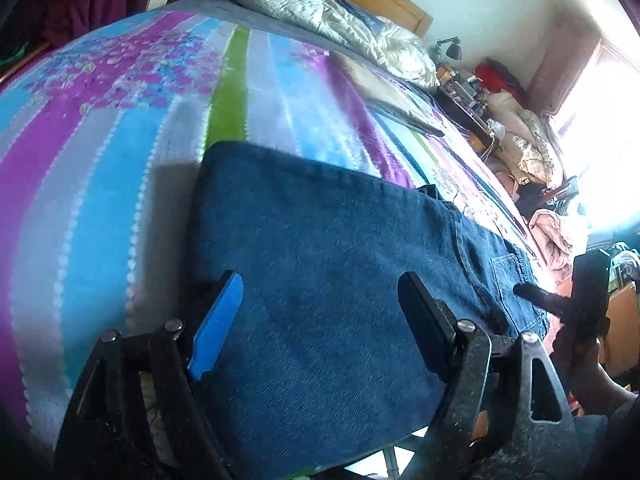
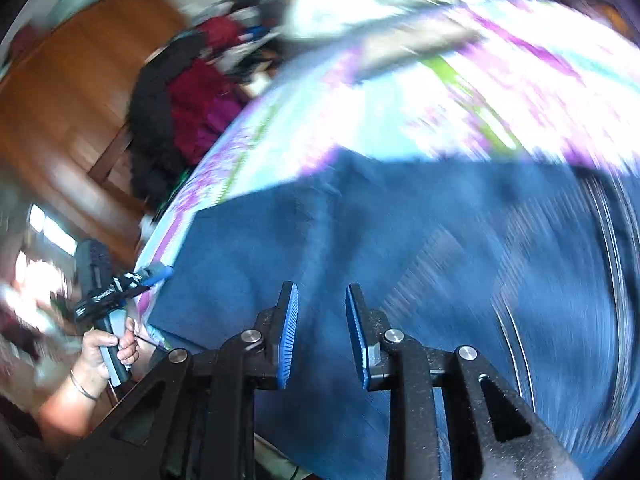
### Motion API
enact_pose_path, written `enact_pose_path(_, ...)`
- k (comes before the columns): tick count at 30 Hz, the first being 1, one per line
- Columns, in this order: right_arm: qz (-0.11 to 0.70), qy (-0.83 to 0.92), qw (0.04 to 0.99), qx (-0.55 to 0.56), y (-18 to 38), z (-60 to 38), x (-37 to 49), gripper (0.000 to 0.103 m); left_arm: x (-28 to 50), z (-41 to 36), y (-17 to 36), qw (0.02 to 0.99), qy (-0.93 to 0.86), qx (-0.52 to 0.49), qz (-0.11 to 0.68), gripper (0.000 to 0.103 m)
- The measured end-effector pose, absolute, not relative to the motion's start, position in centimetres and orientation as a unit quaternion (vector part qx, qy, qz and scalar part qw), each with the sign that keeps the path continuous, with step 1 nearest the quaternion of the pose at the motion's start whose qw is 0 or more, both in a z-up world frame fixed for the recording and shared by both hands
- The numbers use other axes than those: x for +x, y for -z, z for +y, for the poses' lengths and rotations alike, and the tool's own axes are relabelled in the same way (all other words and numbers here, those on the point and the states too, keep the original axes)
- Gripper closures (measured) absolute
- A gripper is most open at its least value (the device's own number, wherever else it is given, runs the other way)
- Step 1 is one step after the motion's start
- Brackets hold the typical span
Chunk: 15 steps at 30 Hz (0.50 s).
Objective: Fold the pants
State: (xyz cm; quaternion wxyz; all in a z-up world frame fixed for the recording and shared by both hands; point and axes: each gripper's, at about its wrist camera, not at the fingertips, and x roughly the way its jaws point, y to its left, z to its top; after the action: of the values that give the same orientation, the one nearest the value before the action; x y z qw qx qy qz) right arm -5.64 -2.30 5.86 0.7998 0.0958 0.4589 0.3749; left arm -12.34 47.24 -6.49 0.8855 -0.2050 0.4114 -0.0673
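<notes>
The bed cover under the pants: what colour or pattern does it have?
The bed cover has purple, blue, white and green stripes with purple flowers, clearest in the left wrist view.

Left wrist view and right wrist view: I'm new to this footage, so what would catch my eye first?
The dark blue jeans fill the foreground of both views, lying flat on a bedspread striped in purple, blue and green. The left gripper hovers wide open over the denim; the right gripper is open too, its view smeared by motion blur. A white quilt is heaped at the bed's far end.
</notes>
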Motion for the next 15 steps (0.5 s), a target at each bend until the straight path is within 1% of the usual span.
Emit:
enact_pose_path(2, 0.44, -0.407, 0.799, 0.05, -7.4, 2.0, -4.2, 0.072, -13.6, 47.4, 6.8, 0.882, 0.081, -0.218, 0.409, 0.024)
enact_pose_path(4, 0.435, -0.416, 0.798, 0.03, -7.3, 5.8, -1.7, 0.073, -14.3, 46.7, 6.8, 0.885, 0.088, -0.206, 0.409, 0.024)
enact_pose_path(5, 0.438, -0.409, 0.8, 0.028, -6.7, 7.5, -0.2, 0.076, -14.4, 46.4, 6.9, 0.886, 0.086, -0.196, 0.411, 0.024)
enact_pose_path(8, 0.479, -0.374, 0.793, 0.049, -2.8, 9.9, 4.2, 0.077, -14.5, 46.6, 7.7, 0.886, 0.084, -0.198, 0.411, 0.023)
enact_pose_path(9, 0.504, -0.35, 0.788, 0.048, -1.0, 9.9, 5.2, 0.103, -14.5, 47.1, 8.0, 0.884, 0.083, -0.212, 0.409, 0.023)
enact_pose_path(10, 0.521, -0.345, 0.776, 0.078, 0.9, 8.8, 5.9, 0.103, -14.6, 47.5, 8.3, 0.881, 0.082, -0.229, 0.405, 0.023)
enact_pose_path(11, 0.515, -0.362, 0.763, 0.147, 1.7, 7.1, 6.3, 0.103, -14.8, 47.9, 8.5, 0.881, 0.085, -0.244, 0.396, 0.023)
enact_pose_path(12, 0.515, -0.36, 0.758, 0.174, 1.8, 6.2, 6.3, 0.103, -14.9, 48.1, 8.6, 0.882, 0.087, -0.249, 0.391, 0.023)
enact_pose_path(15, 0.492, -0.317, 0.798, 0.144, -0.3, 6.6, 5.4, 0.103, -15.2, 48.3, 8.7, 0.885, 0.098, -0.249, 0.381, 0.024)
